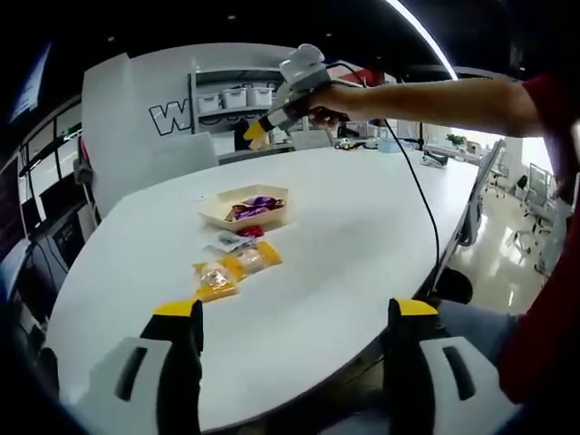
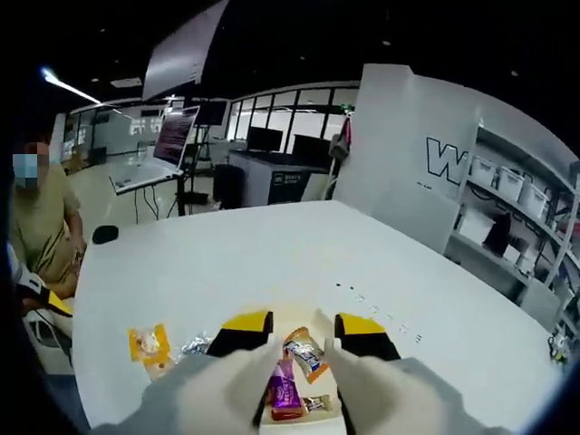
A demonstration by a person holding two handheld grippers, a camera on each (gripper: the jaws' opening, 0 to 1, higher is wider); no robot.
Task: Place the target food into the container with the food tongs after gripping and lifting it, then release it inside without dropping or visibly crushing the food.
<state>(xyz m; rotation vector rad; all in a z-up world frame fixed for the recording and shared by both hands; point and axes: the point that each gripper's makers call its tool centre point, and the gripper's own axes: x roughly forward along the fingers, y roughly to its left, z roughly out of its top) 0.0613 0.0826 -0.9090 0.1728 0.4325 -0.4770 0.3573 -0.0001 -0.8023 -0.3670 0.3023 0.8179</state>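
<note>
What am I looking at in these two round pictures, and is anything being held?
A person holds a two-jaw gripper in each hand, and each carries a fisheye camera. In the left gripper view, the left gripper hangs open over a white table, holding nothing. On it sit a tray of wrapped snacks and loose snack packets. The right gripper is raised beyond the tray. In the right gripper view, the right gripper is open above the tray's wrapped candies, gripping nothing.

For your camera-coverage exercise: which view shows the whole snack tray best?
The left gripper view: the snack tray sits whole and unobstructed on the white table. In the right gripper view, the right tongs cover most of it.
</note>
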